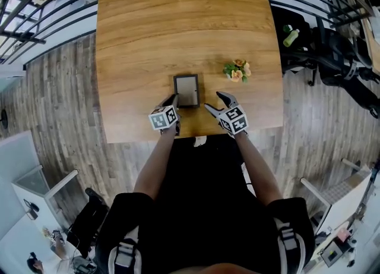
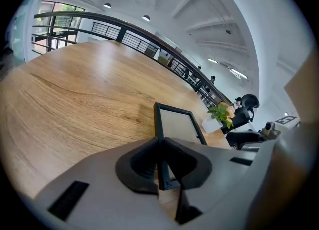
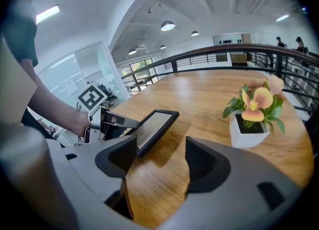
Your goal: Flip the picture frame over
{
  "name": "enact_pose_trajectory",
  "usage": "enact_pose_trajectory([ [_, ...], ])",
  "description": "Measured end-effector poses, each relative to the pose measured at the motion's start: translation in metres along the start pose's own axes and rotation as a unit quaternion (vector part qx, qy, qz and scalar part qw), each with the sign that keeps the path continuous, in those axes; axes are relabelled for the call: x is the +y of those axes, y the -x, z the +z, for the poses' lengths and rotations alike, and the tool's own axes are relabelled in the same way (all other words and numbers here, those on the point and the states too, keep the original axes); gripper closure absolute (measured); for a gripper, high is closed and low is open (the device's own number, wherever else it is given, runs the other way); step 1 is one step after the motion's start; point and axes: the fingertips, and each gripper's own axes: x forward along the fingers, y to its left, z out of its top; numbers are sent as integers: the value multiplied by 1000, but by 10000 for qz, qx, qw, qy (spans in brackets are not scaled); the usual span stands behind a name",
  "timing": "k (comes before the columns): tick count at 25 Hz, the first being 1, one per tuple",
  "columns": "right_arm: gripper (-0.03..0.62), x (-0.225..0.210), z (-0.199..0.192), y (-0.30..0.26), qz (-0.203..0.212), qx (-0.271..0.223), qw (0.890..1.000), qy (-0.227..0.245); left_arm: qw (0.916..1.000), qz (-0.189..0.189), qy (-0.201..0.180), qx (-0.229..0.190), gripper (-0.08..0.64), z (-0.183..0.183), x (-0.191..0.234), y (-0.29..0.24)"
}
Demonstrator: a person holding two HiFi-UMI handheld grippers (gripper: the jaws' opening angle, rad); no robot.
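The picture frame (image 1: pixel 186 90) is a dark-rimmed rectangle near the front edge of the wooden surface (image 1: pixel 178 23). The left claw (image 1: pixel 173 99) is clamped on its near left corner. In the left gripper view the frame's thin dark edge is pinched between the two jaws. From the right gripper view the frame looks tilted, its gripped end lifted off the wood with a shadow beneath. The right claw (image 1: pixel 214 100) hangs just right of the frame without touching it, its jaws wide apart over bare wood. A potted flower (image 1: pixel 237 71) stands farther right, apart from both.
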Motion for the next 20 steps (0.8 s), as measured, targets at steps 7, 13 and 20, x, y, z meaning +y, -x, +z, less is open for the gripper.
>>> enact_pose_trajectory([
  [7,276,14,3,0,135,-200,9991,-337,9990,-353,-62,-282,502,16,-24,20],
  [13,279,35,-5,-11,422,-261,9953,-835,9978,-522,-161,-383,502,18,-28,34],
  [20,317,58,-1,-18,813,-661,9815,-1602,9940,-846,-470,-519,502,22,-35,51],
])
